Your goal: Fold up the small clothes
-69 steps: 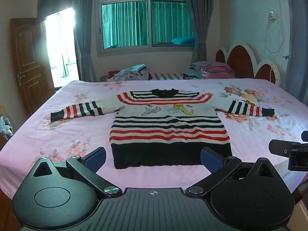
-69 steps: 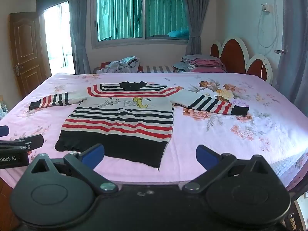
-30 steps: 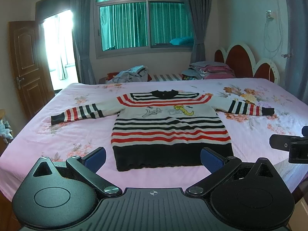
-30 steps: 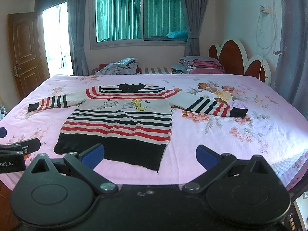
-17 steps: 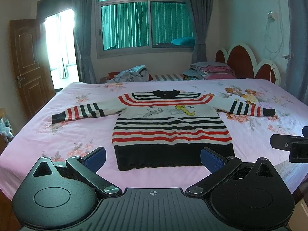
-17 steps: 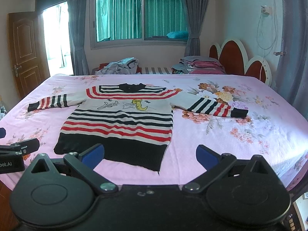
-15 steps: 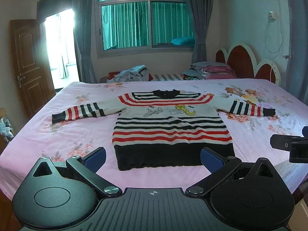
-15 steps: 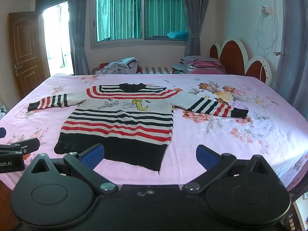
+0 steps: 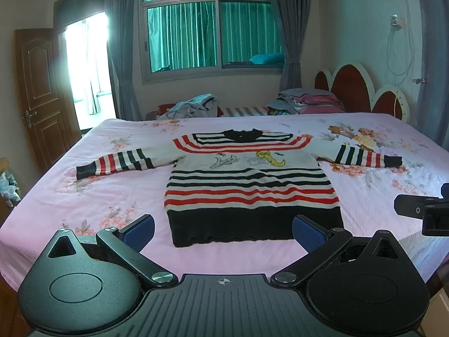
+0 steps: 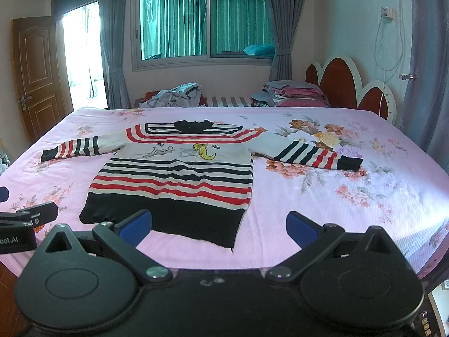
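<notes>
A small striped sweater (image 9: 249,185) in red, black and cream, with a cartoon print on the chest, lies flat on the pink floral bed (image 9: 84,196), sleeves spread to both sides. It also shows in the right wrist view (image 10: 174,179). My left gripper (image 9: 223,229) is open and empty, hovering just before the sweater's black hem. My right gripper (image 10: 219,227) is open and empty, near the hem's right corner. Each gripper's tip shows at the edge of the other's view.
The bed's near edge runs just under both grippers. A red and white headboard (image 9: 362,90) stands at the right. Piles of clothes (image 9: 193,106) and folded bedding (image 9: 306,102) lie beyond the far side. A wooden door (image 9: 42,95) is at the left.
Both grippers have drifted very slightly towards the sweater. The sweater has not moved and both grippers stay open.
</notes>
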Available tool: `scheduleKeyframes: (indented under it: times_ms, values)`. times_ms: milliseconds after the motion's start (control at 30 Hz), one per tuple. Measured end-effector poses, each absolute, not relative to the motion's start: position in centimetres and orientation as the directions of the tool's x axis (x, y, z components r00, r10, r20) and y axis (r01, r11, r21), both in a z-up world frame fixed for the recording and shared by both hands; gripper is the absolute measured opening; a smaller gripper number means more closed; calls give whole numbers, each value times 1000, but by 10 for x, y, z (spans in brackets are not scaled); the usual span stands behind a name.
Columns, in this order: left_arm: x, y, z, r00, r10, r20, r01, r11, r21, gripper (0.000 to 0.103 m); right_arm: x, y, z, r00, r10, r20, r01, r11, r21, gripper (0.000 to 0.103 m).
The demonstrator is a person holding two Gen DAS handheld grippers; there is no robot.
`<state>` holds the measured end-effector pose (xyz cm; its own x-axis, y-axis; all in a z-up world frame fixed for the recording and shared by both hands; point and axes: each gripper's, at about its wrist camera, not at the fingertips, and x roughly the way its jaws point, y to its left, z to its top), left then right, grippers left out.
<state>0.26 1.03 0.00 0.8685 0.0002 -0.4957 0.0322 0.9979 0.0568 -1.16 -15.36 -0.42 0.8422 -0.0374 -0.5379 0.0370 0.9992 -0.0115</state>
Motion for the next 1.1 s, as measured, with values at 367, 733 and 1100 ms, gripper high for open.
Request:
scheduleKeyframes:
  times_ms: [367, 733, 1100]
  values:
    - [11, 12, -4, 860, 1, -511, 35, 998, 61, 103, -7, -158, -14, 837, -38, -546, 45, 999, 1, 102]
    - [55, 11, -7, 855, -19, -518, 52, 997, 49, 103, 30, -159, -15, 827, -65, -559, 70, 997, -13, 102]
    - [140, 17, -5, 854, -66, -517, 104, 993, 46, 103, 102, -152, -11, 828, -122, -547, 130, 991, -23, 102]
